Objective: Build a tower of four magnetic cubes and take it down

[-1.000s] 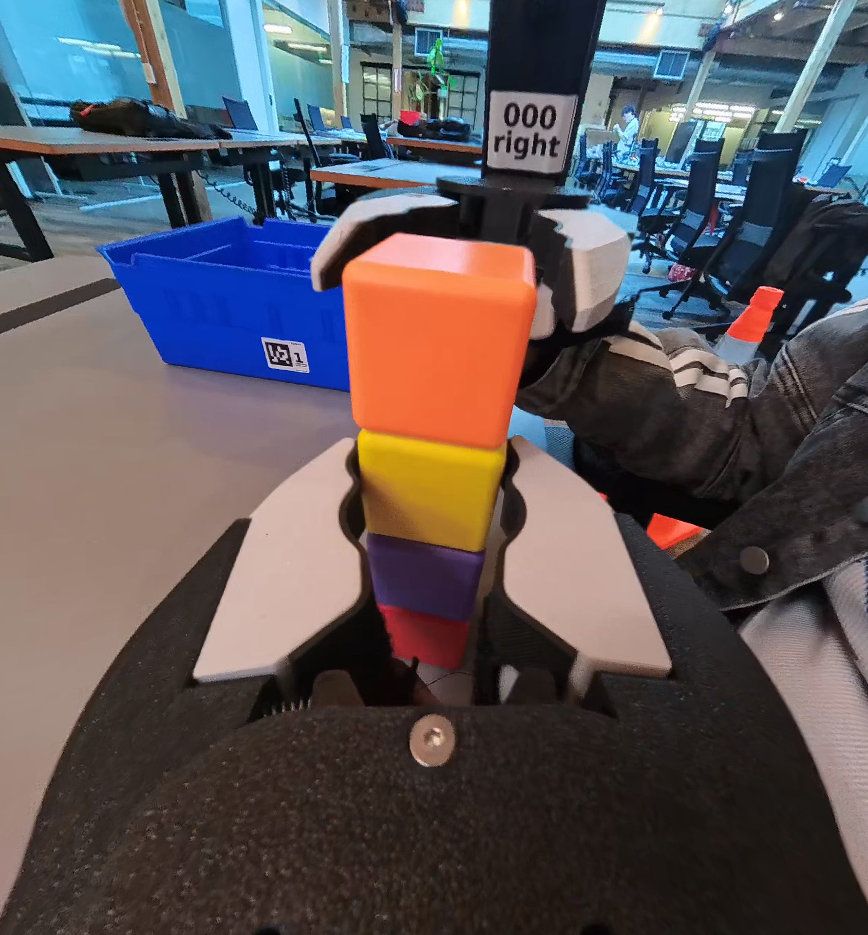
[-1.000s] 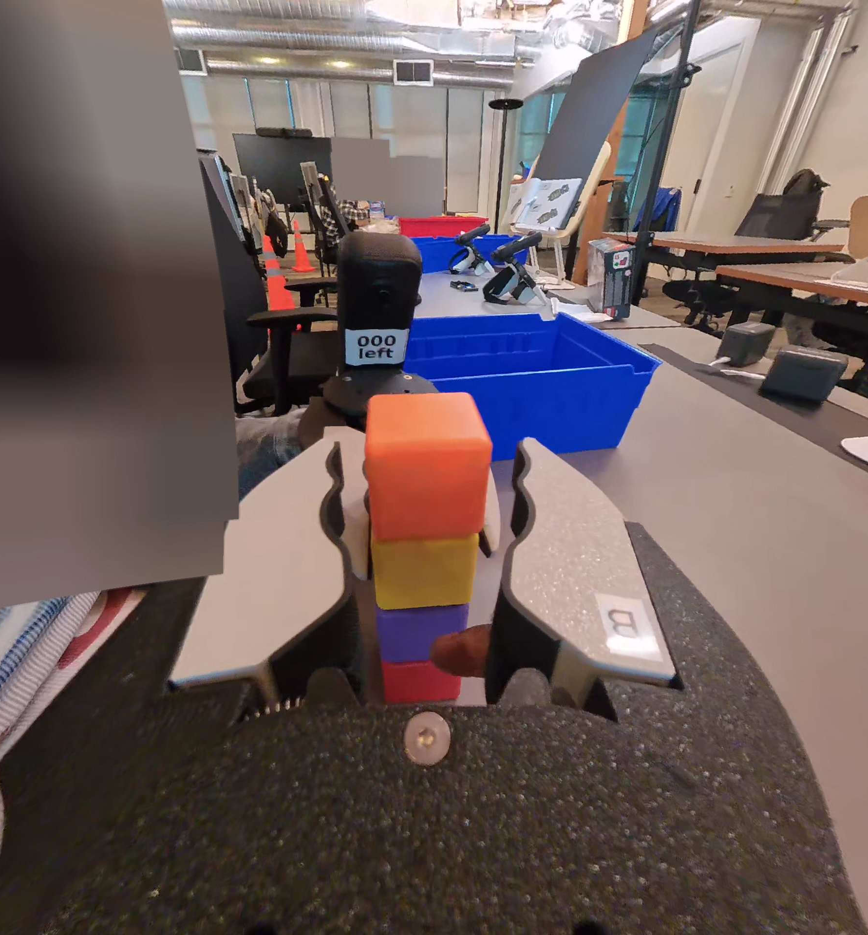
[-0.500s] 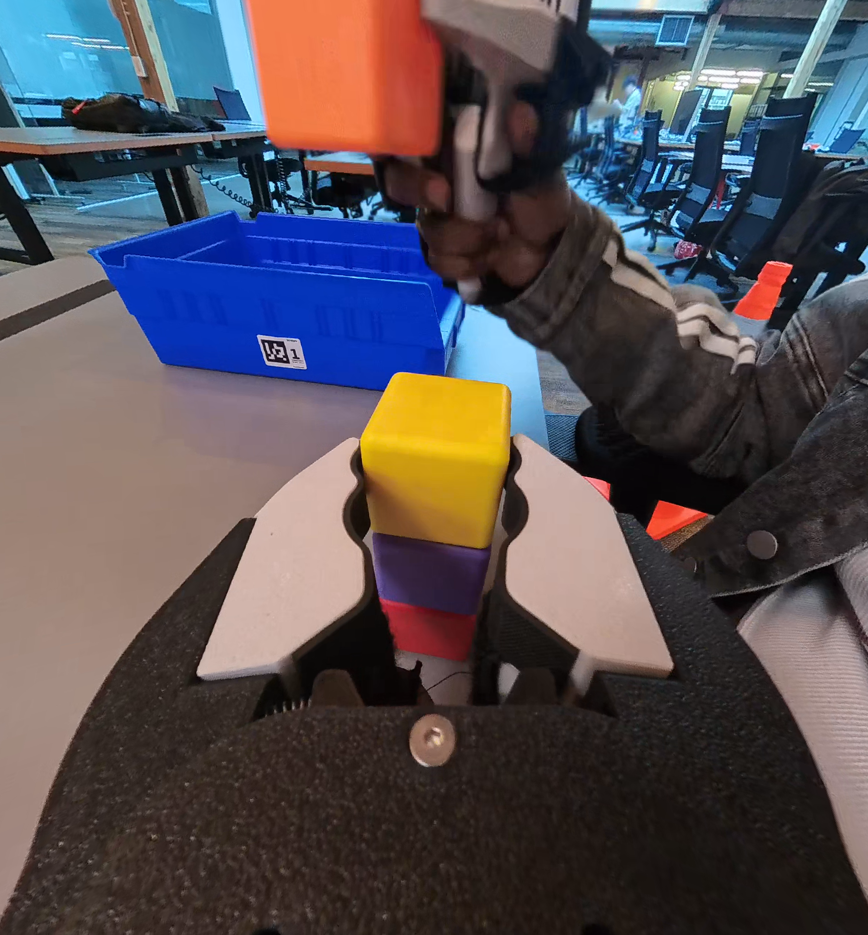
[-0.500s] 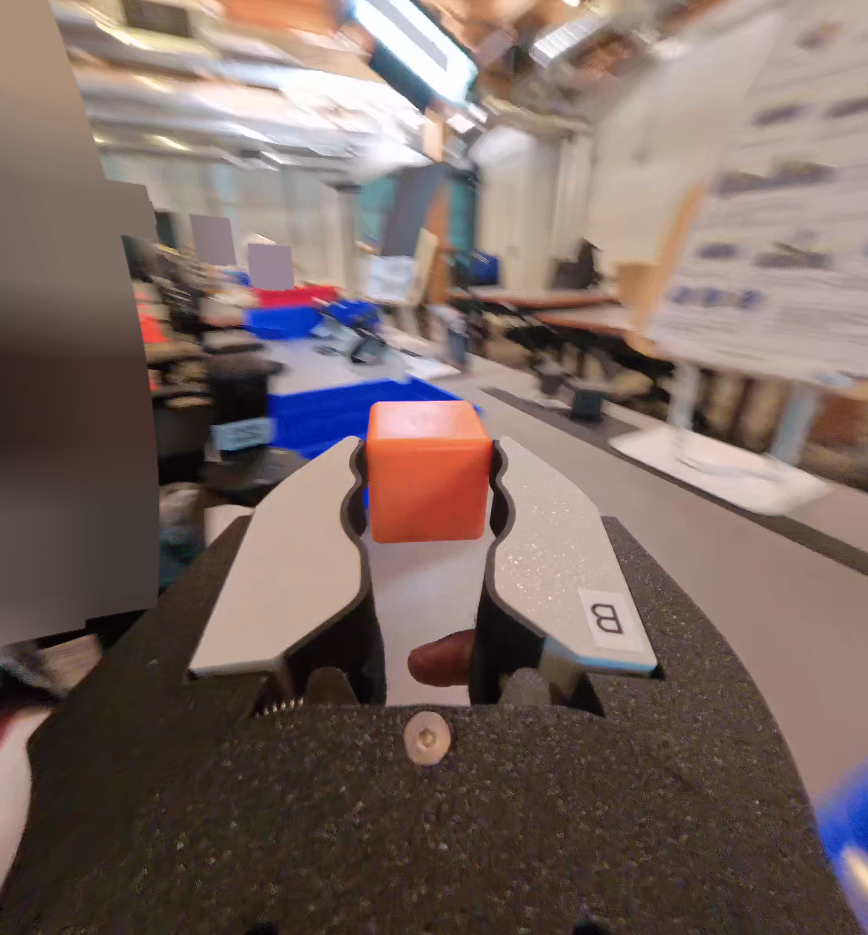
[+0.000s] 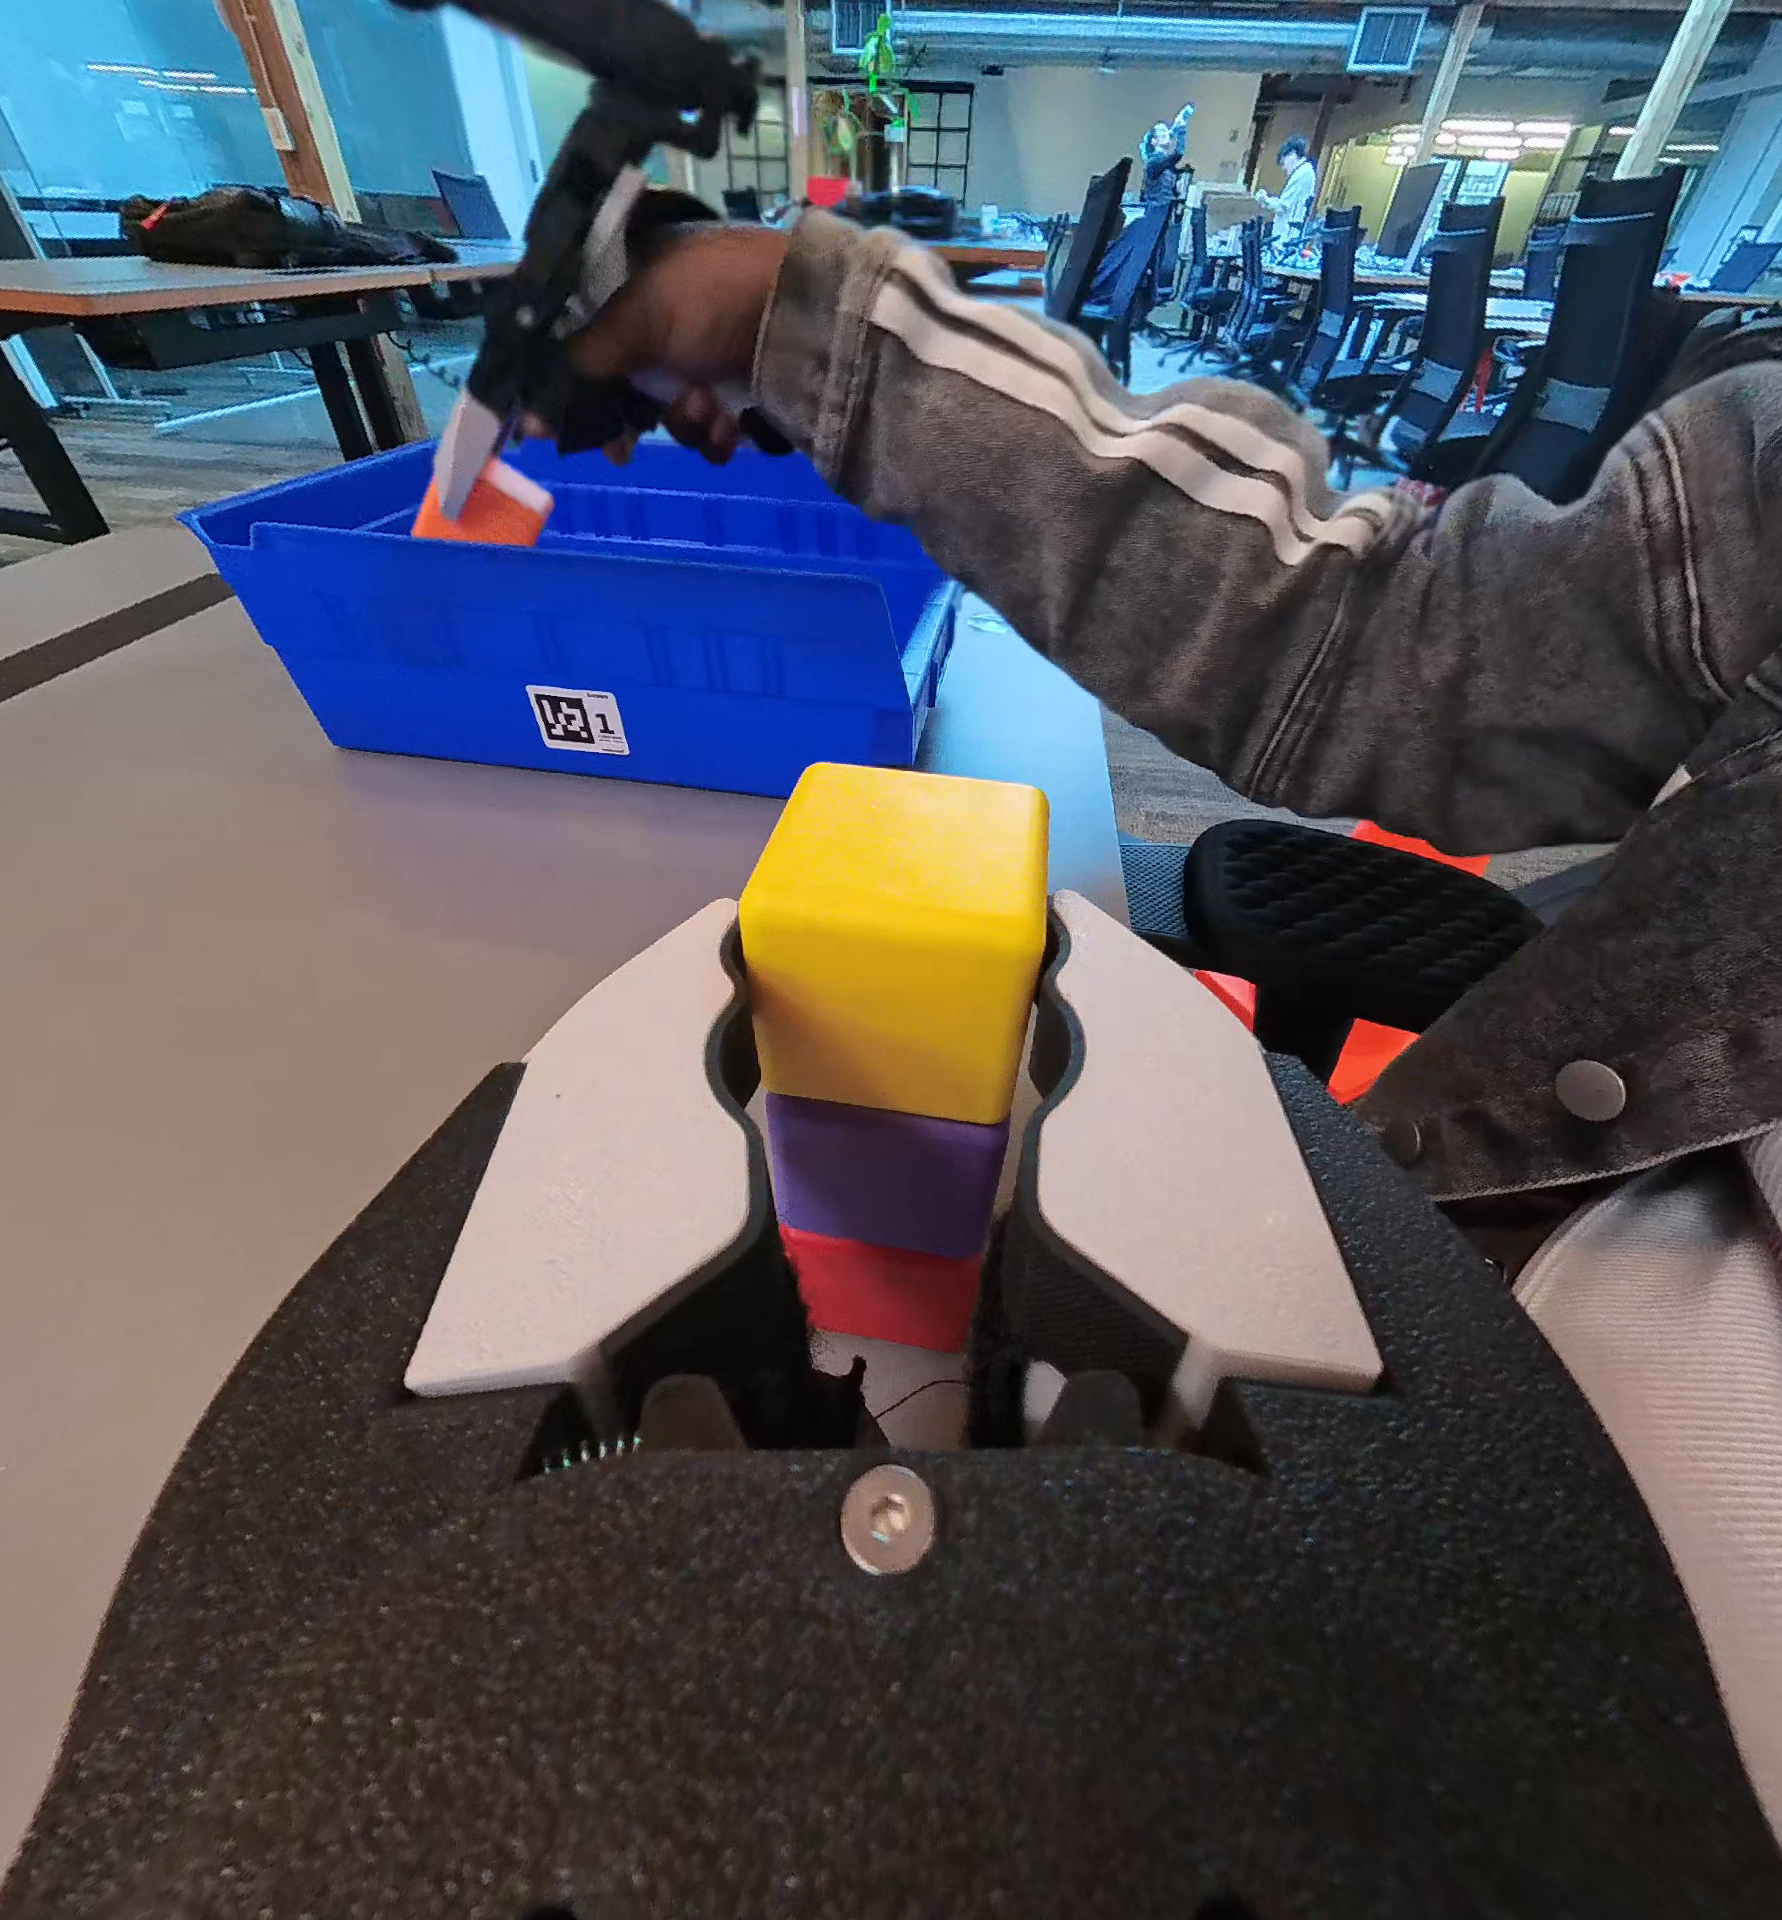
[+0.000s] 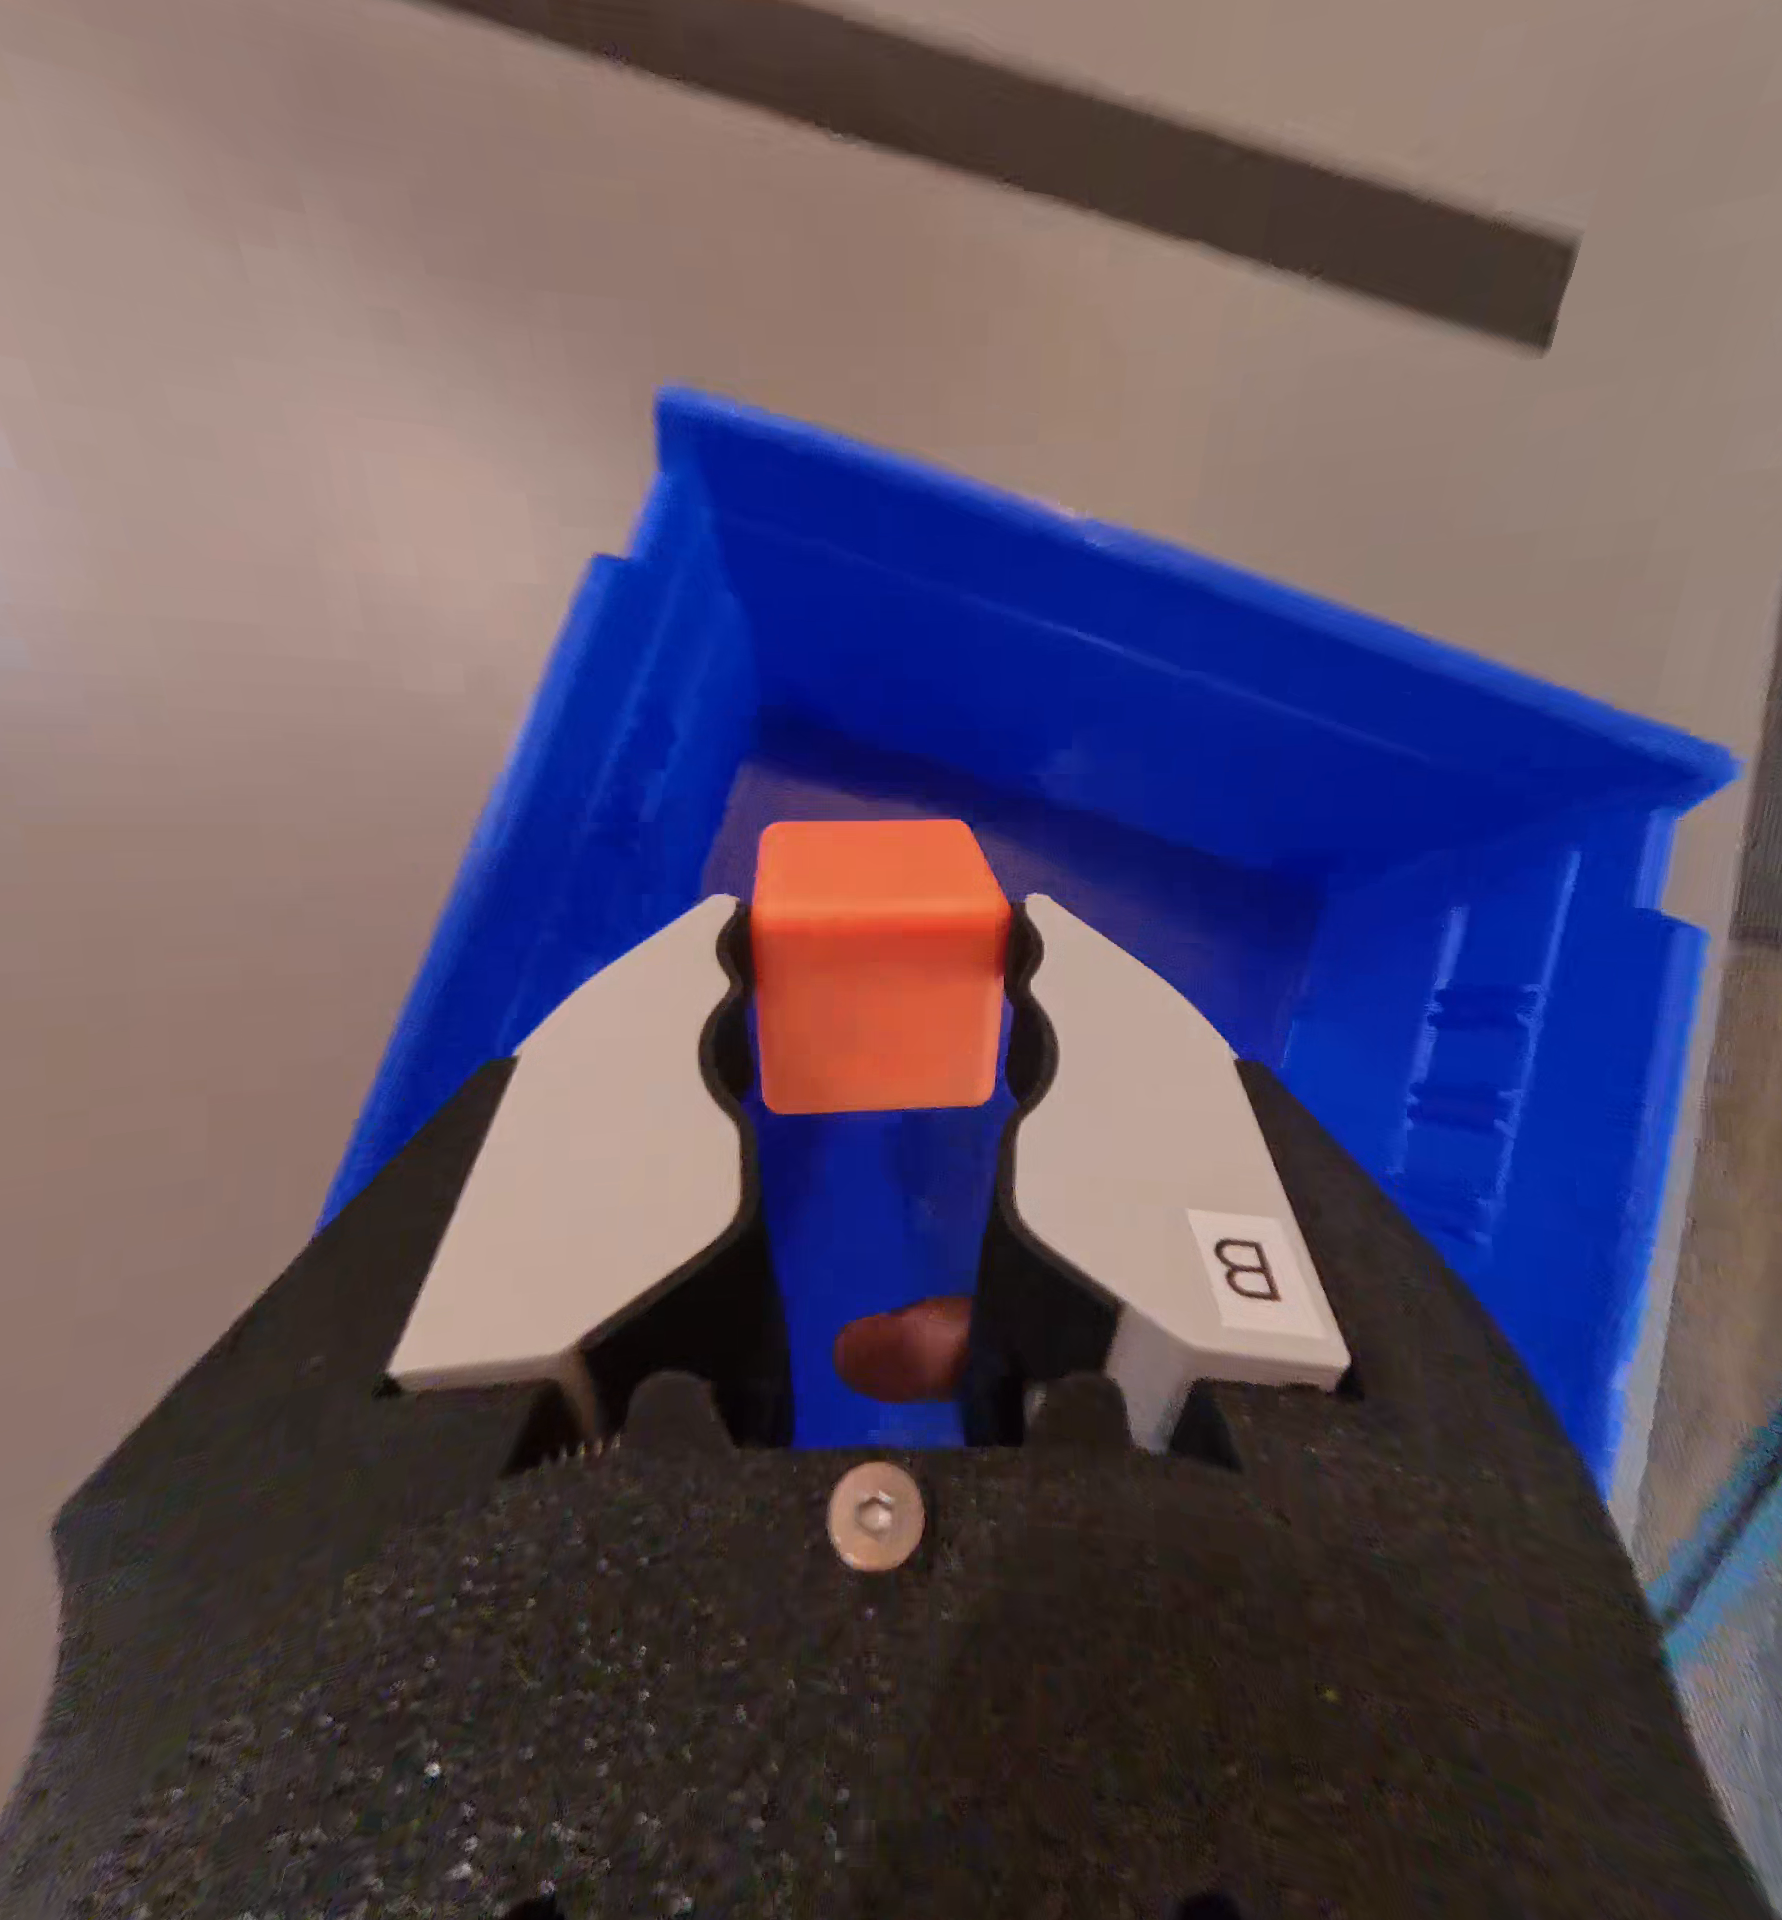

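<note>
Tower, three cubes: yellow cube (image 5: pixel 892 935) on purple cube (image 5: pixel 885 1174) on red cube (image 5: pixel 882 1288), standing on the grey table (image 5: pixel 191 987), left gripper (image 5: pixel 892 914) fingers clamped on the yellow one. Orange cube (image 6: pixel 876 961), fourth, gripped between right gripper (image 6: pixel 876 914) fingers over the blue bin (image 6: pixel 1126 675). Bin sits on the table beyond the tower.
</note>
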`<state>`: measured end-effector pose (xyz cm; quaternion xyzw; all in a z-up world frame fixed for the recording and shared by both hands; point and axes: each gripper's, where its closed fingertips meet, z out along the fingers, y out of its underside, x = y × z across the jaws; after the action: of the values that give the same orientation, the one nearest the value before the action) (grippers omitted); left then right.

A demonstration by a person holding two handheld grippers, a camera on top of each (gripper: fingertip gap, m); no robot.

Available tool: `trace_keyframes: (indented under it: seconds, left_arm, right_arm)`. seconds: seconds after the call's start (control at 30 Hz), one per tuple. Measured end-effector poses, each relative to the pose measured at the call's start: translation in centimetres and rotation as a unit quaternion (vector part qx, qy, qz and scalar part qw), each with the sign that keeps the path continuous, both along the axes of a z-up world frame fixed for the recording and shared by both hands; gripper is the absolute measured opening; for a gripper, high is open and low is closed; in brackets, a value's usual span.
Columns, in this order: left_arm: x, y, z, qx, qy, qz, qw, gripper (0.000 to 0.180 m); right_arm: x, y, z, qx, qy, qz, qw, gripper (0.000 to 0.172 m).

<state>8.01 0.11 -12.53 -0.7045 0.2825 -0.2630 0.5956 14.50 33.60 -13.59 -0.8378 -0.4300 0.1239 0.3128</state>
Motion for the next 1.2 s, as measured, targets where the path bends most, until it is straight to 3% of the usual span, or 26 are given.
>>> trace_keyframes:
  seconds: [0.13, 0.3, 0.63, 0.73, 0.83, 0.93, 1.07, 1.2]
  left_arm:
    - [0.0, 0.0, 0.0, 0.001, -0.002, -0.001, 1.0, 0.05]
    - [0.0, 0.0, 0.0, 0.002, 0.0, -0.002, 1.0, 0.051]
    - [0.0, 0.0, 0.0, 0.001, 0.002, -0.003, 1.0, 0.051]
    - [0.0, 0.0, 0.0, 0.001, 0.002, -0.003, 1.0, 0.051]
    - [0.0, 0.0, 0.0, 0.001, 0.003, -0.003, 1.0, 0.051]
    - [0.1, 0.0, 0.0, 0.002, 0.002, -0.004, 1.0, 0.05]
    - [0.1, -0.1, 0.0, -0.009, 0.002, -0.008, 1.0, 0.051]
    - [0.1, -0.2, 0.4, -0.011, -0.002, -0.006, 1.0, 0.073]
  right_arm:
    - [-0.7, 1.3, -3.2, -0.059, -0.063, -0.018, 0.996, 0.047]
    - [-1.2, 2.7, -5.1, -0.093, -0.093, -0.044, 0.99, 0.047]
    - [-1.9, 3.7, -6.4, -0.092, -0.084, -0.066, 0.99, 0.047]
    - [-2.1, 3.7, -5.9, -0.09, -0.061, -0.066, 0.992, 0.063]
    - [-2.6, 3.8, -2.9, -0.05, 0.008, -0.069, 0.996, 0.068]
    - [-3.9, 2.5, 3.7, 0.042, 0.16, -0.041, 0.985, 0.072]
    - [-6.0, -5.4, 12.1, 0.102, 0.34, 0.1, 0.929, 0.073]
    - [-7.0, -16.2, 15.1, 0.096, 0.393, 0.292, 0.866, 0.069]
